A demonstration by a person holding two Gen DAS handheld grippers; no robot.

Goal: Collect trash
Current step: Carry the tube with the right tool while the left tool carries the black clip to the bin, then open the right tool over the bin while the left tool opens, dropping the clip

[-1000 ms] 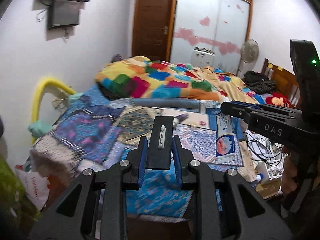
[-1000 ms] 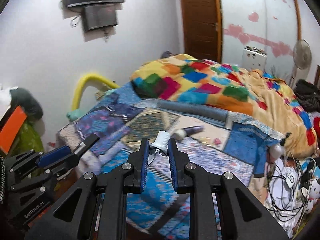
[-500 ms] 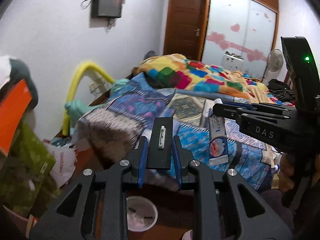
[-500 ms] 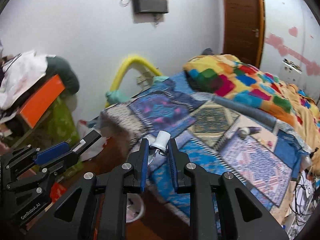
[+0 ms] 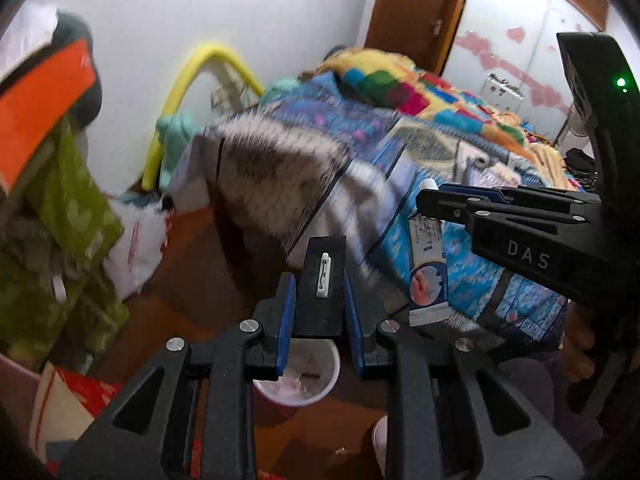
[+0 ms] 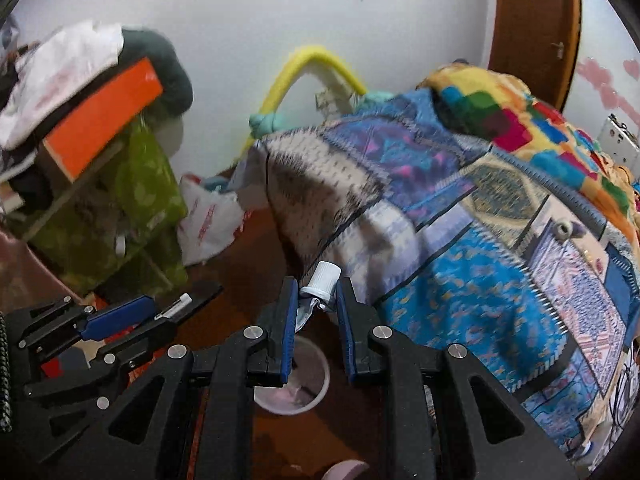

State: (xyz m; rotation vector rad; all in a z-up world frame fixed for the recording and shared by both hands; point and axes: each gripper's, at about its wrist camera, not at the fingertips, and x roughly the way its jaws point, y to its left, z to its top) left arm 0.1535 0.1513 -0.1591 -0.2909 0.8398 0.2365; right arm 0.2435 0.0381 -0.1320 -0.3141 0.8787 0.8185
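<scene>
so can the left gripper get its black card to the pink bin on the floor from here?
Probably yes. The left gripper, shut on the black card, hangs tilted down over the pink bin, whose mouth is open with nothing between. The right gripper, holding the tube, is close alongside and might crowd it.

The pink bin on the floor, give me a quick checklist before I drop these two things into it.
1. Left gripper jaws clamped on the black card: ok.
2. Right gripper jaws clamped on the tube, seen hanging from that gripper in the left view: ok.
3. Pink bin in view below both grippers: ok.
4. Bin mouth open, no lid: ok.
5. Card straight above the mouth: cannot tell; the gripper covers much of the rim.
6. Room left in the bin: ok; only a few scraps at the bottom.
7. Grippers clear of each other: ok, apart in both views.
</scene>
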